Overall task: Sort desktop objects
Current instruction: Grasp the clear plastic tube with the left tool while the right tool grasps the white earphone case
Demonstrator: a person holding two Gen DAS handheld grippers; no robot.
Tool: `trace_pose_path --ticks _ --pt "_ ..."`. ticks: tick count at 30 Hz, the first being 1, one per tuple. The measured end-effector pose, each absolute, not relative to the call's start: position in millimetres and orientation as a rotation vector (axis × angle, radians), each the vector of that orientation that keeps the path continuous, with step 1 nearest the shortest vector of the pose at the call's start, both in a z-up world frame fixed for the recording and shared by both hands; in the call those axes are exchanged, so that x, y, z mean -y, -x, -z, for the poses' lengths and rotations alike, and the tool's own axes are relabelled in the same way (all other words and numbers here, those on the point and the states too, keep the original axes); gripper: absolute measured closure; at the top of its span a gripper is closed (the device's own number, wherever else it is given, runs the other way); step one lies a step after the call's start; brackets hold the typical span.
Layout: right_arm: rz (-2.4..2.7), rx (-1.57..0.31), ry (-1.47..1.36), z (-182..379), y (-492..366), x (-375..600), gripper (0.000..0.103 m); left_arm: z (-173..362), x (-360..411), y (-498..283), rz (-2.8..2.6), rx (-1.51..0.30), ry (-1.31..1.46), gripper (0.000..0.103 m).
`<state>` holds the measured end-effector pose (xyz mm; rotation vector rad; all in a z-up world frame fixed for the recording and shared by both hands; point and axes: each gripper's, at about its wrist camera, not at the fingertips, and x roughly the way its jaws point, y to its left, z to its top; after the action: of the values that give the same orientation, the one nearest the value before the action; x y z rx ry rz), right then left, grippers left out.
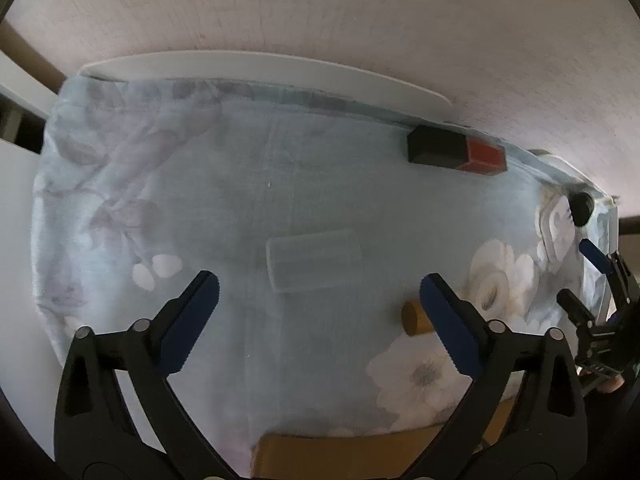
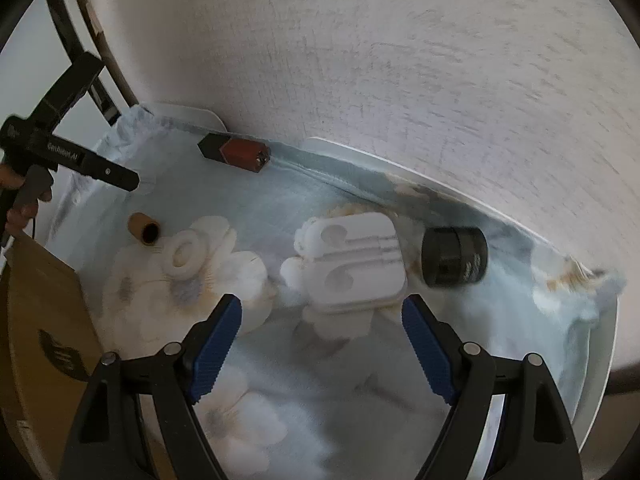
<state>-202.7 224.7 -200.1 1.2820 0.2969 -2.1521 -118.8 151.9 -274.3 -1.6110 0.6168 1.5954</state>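
**Both grippers spread over floral cloth**

Left gripper (image 1: 320, 300) agape, empty, above a clear ribbed plastic box (image 1: 314, 260) lying mid-cloth. Right gripper (image 2: 322, 320) likewise agape, empty, just short of a white moulded earphone case (image 2: 352, 268). Beside that, a black round jar (image 2: 454, 256); near the wall, a black-and-red block (image 2: 236, 152); leftward, a cardboard tube (image 2: 144, 230).

Left gripper (image 1: 318, 300): blue-padded black jaws spread wide, nothing between the pads.
Clear plastic rectangular box (image 1: 314, 260): on its side, just ahead of the fingertips, centred in the gap.
Tan cardboard tube (image 1: 414, 317): short, lying just inside the right-hand finger, partly hidden by it.
Black-and-red rectangular block (image 1: 456, 150): far ahead, to the right, at the cloth's far edge.
Light blue floral cloth (image 1: 240, 184): covers the surface under everything.
Right gripper (image 1: 600, 280): at the far right edge; jaw state unclear.
Black round jar (image 1: 581, 208): far right, ahead of that gripper.
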Motion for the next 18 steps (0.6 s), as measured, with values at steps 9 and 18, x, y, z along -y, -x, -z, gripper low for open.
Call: trace_pose_path --ticks 9,18 --pt "2.145 -0.356 -1.219 208.3 220.7 -215.1 0.024 287.3 -155.8 116.4 -1.579 -0.666 1.651 0.022" --pt "2.15 -0.412 -1.185 213.1 228.4 -208.3 0.035 278.0 -152.7 111.6 -1.597 -0.724 1.594 0.06"
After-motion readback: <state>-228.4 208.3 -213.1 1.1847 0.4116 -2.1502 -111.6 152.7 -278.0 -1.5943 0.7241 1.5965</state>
